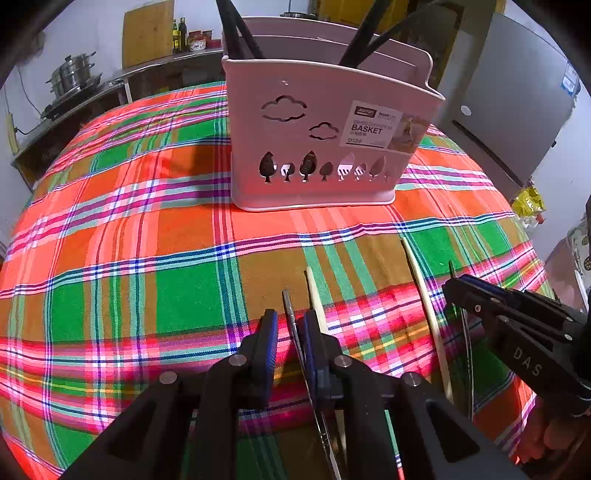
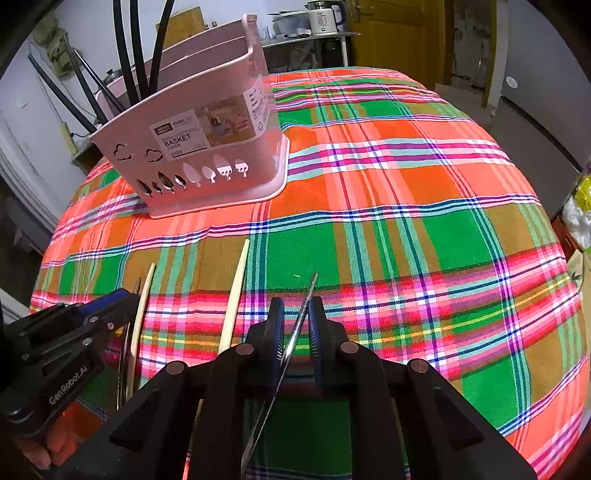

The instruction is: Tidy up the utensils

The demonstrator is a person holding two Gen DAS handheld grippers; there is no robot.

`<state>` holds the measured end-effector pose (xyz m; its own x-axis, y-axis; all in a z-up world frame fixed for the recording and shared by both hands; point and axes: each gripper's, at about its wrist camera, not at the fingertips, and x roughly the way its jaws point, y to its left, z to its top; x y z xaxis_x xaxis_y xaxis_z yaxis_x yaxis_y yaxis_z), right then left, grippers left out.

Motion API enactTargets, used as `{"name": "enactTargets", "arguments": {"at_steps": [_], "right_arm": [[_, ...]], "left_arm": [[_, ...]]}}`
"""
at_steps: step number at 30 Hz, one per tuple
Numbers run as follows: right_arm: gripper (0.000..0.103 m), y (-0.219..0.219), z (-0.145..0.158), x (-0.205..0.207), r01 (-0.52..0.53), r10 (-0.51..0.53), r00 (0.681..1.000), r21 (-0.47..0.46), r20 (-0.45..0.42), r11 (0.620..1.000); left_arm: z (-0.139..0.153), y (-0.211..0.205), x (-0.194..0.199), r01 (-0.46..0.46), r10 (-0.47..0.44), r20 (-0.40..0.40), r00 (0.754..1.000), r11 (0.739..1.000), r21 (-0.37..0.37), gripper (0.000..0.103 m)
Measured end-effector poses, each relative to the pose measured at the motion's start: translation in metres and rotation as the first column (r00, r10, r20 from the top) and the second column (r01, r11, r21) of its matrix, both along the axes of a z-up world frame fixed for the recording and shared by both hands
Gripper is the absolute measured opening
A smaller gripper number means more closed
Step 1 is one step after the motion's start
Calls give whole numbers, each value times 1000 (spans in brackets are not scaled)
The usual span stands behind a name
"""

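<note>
A pink utensil basket stands upright on the plaid tablecloth, with long black sticks poking out of its top. Near the front edge, my left gripper is shut on a thin metal chopstick that runs between its pads. My right gripper is beside it, shut on a second metal chopstick that crosses its jaws at a slant. Two cream chopsticks lie on the cloth between and beside the grippers, their tips towards the basket.
A counter with steel pots and bottles runs along the far left wall. A grey fridge stands to the right of the table. A kettle sits on a shelf by a yellow door. A person's hand holds the right gripper.
</note>
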<state>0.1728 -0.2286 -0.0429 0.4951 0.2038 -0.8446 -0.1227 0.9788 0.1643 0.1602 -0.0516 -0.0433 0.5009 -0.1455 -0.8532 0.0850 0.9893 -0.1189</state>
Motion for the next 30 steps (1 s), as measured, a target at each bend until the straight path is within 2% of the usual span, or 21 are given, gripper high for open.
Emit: {"name": "enactTargets", "arguments": {"at_steps": [5, 16, 30], "right_arm": [[7, 0, -1, 3, -4, 4, 1000, 6, -3, 1000], [4, -5, 6, 3, -23, 23, 1000, 67, 1, 998], [4, -14, 49, 0, -35, 25, 995, 108, 94, 994]], "left_arm": [[2, 4, 2, -13, 13, -19, 1000, 999, -30, 7], [12, 21, 6, -19, 15, -31, 999, 995, -102, 4], [70, 38, 5, 9, 3, 86, 996, 990, -140, 4]]}}
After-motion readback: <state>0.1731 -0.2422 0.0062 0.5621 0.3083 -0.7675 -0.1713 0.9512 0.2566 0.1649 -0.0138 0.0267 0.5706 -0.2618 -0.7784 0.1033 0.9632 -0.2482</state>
